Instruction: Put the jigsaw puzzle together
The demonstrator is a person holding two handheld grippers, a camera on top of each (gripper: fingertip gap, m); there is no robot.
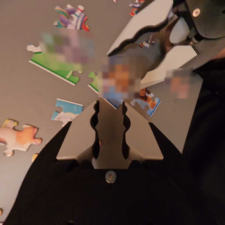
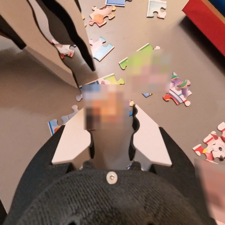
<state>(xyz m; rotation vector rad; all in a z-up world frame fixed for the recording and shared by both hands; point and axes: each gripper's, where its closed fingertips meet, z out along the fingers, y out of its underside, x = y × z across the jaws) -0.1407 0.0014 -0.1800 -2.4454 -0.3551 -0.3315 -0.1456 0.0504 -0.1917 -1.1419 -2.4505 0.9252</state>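
Nearest the lens in each wrist view is the black body of that view's own tongs, with pale fingers and wavy black pads reaching forward over a grey bench point(image 1: 18, 92) strewn with jigsaw pieces.

Left tongs point(image 1: 111, 103): spread a little, with bare bench showing between the pads; nothing is pinched. Their tips hover just short of a joined cluster of blue-bordered pieces point(image 1: 151, 105), whose white-edged corner pokes between the fingertips without touching either pad. A sky-blue piece point(image 1: 68, 109) lies just beside the left finger, and a pink-and-orange piece point(image 1: 20, 137) lies toward the left edge of the view. Farther off sit a green-bordered group point(image 1: 58, 71) and a purple-and-red piece point(image 1: 71, 18).

Right tongs point(image 2: 107, 107): spread wide over the same cluster point(image 2: 57, 121). A blur patch covers the gap and the left fingertip, so contact between pads and pieces cannot be told; only the right pad point(image 2: 135, 116) shows, close beside the cluster's edge. A red-and-white piece point(image 2: 211, 147) lies at the right, and a red box point(image 2: 207, 21) stands at the far right corner.

The two tongs approach the cluster from opposite sides, each showing in the other's view.
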